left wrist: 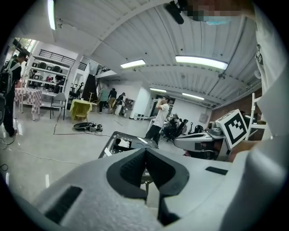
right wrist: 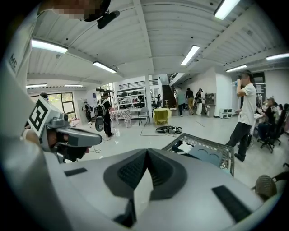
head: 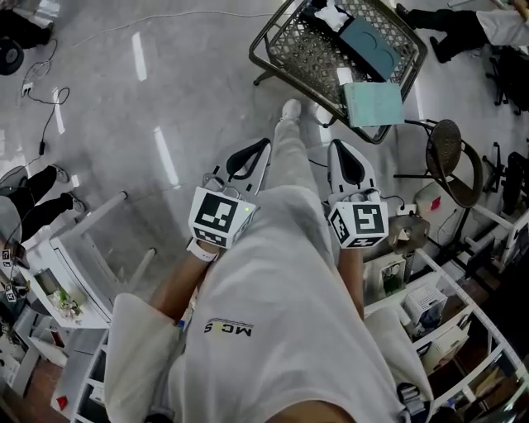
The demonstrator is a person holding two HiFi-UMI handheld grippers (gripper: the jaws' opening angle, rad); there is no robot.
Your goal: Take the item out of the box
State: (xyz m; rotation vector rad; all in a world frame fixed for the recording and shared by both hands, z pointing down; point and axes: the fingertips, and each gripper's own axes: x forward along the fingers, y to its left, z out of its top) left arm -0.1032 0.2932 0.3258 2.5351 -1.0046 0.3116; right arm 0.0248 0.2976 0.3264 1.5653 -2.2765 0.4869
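**Both grippers closed and empty; the box stands far ahead on the floor**

At your near left a white rack (head: 78, 248) stands on the glossy grey floor (head: 165, 83). Your left gripper (head: 252, 159) is held at your waist and points away from you. In the left gripper view its 2 jaws meet, with nothing between them.

Between the 2 grippers your white trouser leg runs forward to a white shoe (head: 290, 108). Your right gripper (head: 345, 161) sits level with the left one, just on the other side of that leg. The right gripper view shows its jaws pressed together, and they are empty too.

Far and to the right, the box (head: 310, 58), a metal mesh crate, rests on the floor well apart from both grippers. Inside it lies the dark teal item (head: 374, 45), with a crumpled white piece (head: 333, 15) just beside it on the far side. A pale green sheet (head: 374, 103) lies across the box's near right rim. Right of the box stands a round-backed chair (head: 453, 169), and white shelving (head: 463, 314) fills your near right.
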